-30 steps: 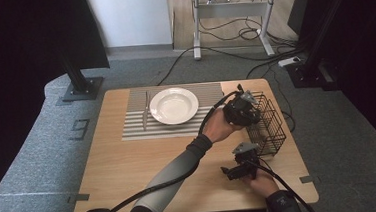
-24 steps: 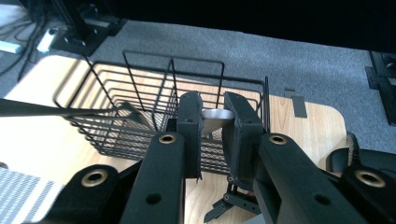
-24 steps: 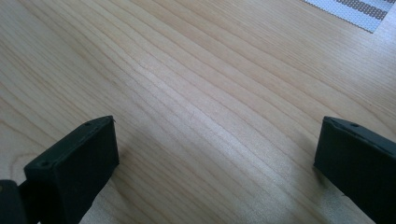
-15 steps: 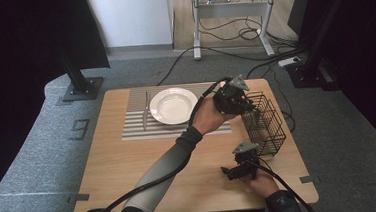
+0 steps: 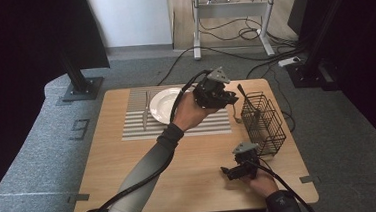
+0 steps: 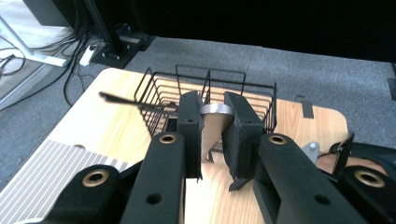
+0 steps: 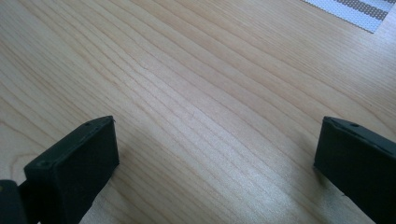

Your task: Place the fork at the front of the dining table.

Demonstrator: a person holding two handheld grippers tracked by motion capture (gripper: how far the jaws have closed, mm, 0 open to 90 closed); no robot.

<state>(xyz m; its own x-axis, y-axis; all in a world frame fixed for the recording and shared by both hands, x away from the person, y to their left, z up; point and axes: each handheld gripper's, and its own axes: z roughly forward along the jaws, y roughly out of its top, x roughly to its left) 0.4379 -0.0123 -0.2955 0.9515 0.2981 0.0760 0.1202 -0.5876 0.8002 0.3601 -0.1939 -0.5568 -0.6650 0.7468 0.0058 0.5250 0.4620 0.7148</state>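
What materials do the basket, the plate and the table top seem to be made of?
Basket: thin black wire, probably coated metal; an open grid you can see through. Plate: white and glossy, likely ceramic, though plastic is possible. Table top: light wood or wood-look laminate; fine parallel grain lines, satin sheen.

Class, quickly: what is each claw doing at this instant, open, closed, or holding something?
Left claw: closed on a metal utensil handle, raised in front of the wire basket.
Right claw: open, holding nothing, low over the bare table.
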